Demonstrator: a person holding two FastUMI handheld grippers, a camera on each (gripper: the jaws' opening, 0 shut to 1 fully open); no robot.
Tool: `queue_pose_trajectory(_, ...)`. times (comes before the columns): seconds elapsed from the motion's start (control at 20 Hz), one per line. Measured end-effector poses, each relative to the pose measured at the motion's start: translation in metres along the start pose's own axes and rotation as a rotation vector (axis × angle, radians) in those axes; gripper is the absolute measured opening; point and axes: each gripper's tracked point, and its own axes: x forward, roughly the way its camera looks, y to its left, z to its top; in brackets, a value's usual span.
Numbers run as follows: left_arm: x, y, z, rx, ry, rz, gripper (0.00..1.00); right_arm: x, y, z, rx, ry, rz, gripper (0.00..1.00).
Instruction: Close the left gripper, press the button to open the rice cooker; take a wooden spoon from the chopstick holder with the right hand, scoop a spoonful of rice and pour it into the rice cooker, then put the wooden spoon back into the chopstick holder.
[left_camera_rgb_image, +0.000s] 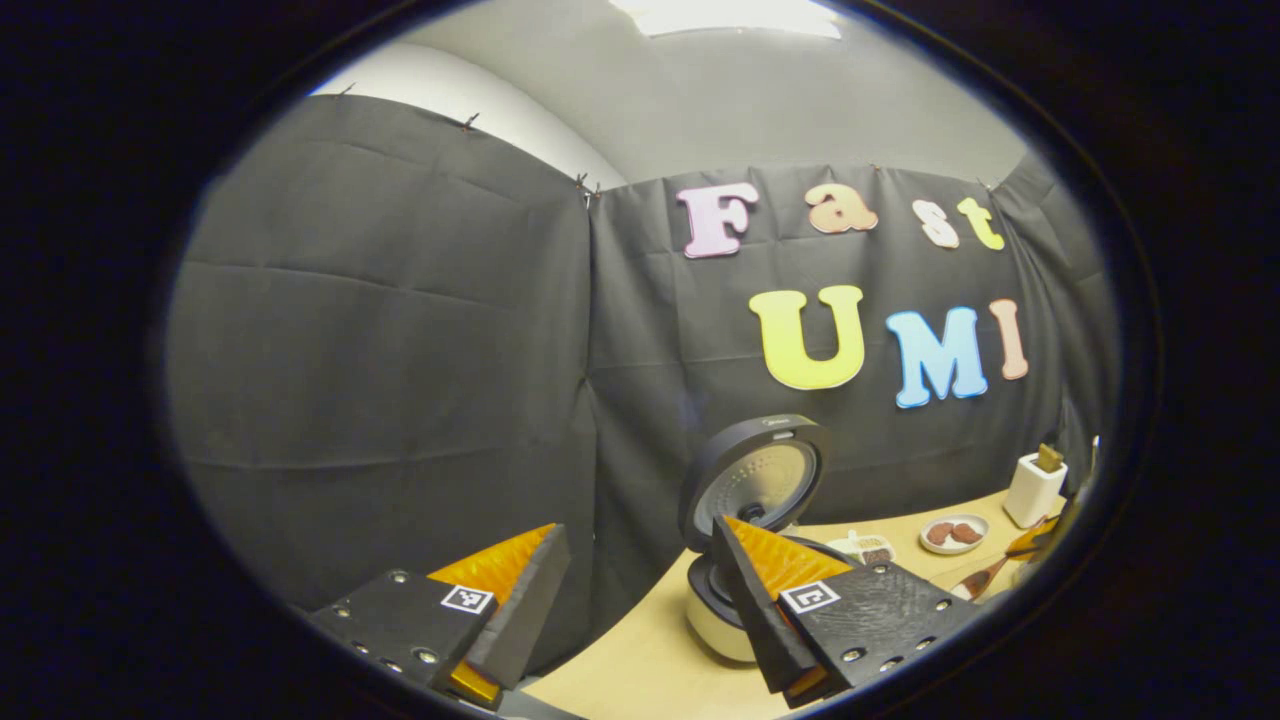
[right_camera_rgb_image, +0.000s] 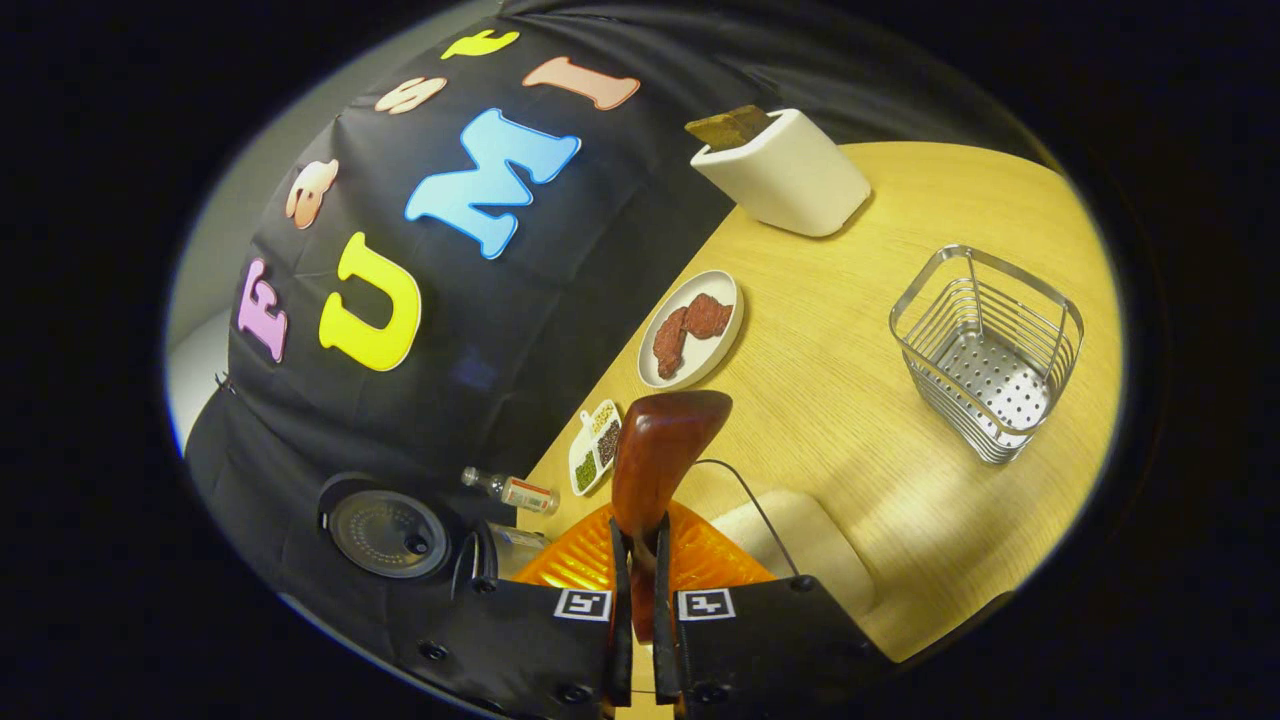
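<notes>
Right gripper (right_camera_rgb_image: 640, 590): nearest the lens in the right gripper view; its two fingers are pressed together on the handle of the wooden spoon, ribbed pads either side of it.
Wooden spoon (right_camera_rgb_image: 660, 450): smooth, glossy reddish-brown wood, rounded bowl end standing up above the fingers, held over the table; whether it carries rice cannot be told.
Left gripper (left_camera_rgb_image: 640, 600): fingers spread well apart with nothing between them; wedge-shaped, ridged inner faces, flat plates with small square markers.
Rice cooker (left_camera_rgb_image: 745, 600): lid (left_camera_rgb_image: 755, 480) swung up and open, round, dark rim with a pale metallic inner disc; the pale rounded body sits on the table just behind the left gripper's right finger.
Table (right_camera_rgb_image: 850, 400): light wood grain, matte.
Chopstick holder (right_camera_rgb_image: 985, 355): wire basket, shiny metal bars, perforated floor, squarish with rounded corners; stands on the table well apart from the spoon.
White block (right_camera_rgb_image: 785, 170): smooth, rounded box with a brown piece sticking from its top, by the wall.
Plate (right_camera_rgb_image: 725, 330): small, round, white, holding two dark red rough-textured pieces.
Small tray (right_camera_rgb_image: 595, 450): white, divided, with green and dark fillings.
Bottle (right_camera_rgb_image: 510, 490): small, clear glass, lying beside the tray.
</notes>
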Motion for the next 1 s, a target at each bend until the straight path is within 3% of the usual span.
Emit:
queue_pose_trajectory(0.3,-0.002,0.003,-0.006,-0.02,0.003,0.004,0.87,-0.005,0.047,0.006,0.11,0.038,0.102,0.1)
queue_pose_trajectory(0.35,-0.002,0.006,-0.007,-0.022,0.006,0.008,0.87,-0.003,0.058,0.006,0.124,0.046,0.121,0.07)
queue_pose_trajectory(0.55,-0.004,0.021,-0.005,-0.025,0.001,0.032,0.87,0.01,0.101,0.0,0.172,0.073,0.194,0.1)
queue_pose_trajectory(1.0,-0.01,0.066,-0.008,-0.025,-0.001,0.11,0.87,0.046,0.185,-0.044,0.153,0.145,0.288,0.1)
